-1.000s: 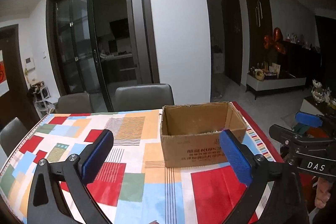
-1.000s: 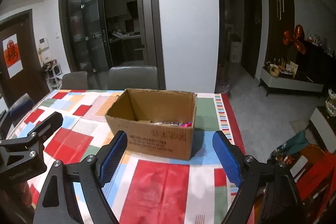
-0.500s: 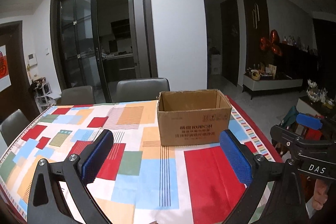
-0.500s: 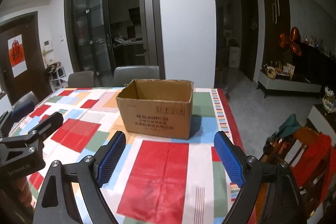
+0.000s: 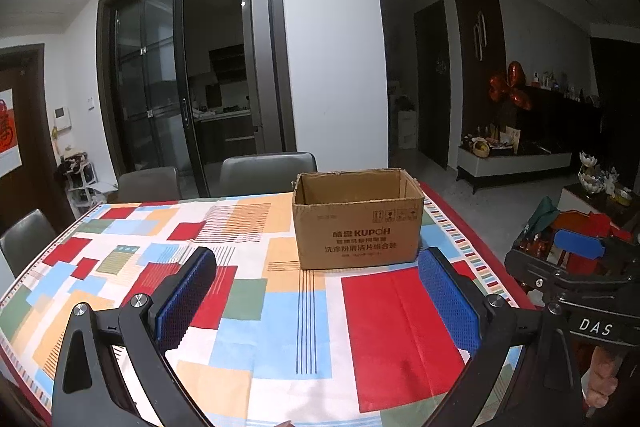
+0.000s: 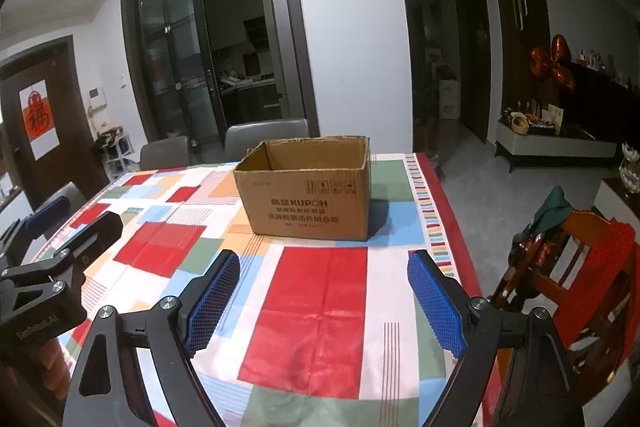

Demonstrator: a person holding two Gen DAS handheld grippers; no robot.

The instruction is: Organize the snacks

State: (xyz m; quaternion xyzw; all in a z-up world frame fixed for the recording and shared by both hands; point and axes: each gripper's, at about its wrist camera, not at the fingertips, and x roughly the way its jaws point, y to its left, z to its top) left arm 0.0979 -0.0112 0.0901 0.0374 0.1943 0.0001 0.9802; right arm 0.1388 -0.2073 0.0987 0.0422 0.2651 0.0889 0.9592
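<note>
Cardboard box (image 5: 357,223) sits open-topped on the counter (image 5: 256,311), ahead of both units; contents not visible. Left hand-held gripper (image 5: 318,301) and right hand-held gripper (image 6: 325,303) gape wide, empty. Neither appears nearer.

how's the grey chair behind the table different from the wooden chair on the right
The grey chair has a smooth, solid padded back; the wooden chair is an open orange-brown frame. The grey chair sits behind the table's far edge, past the cardboard box; the wooden chair stands off the right side. The grey chair's back is bare; the wooden chair has red and green cloth draped over it. Nobody sits in either.
</note>
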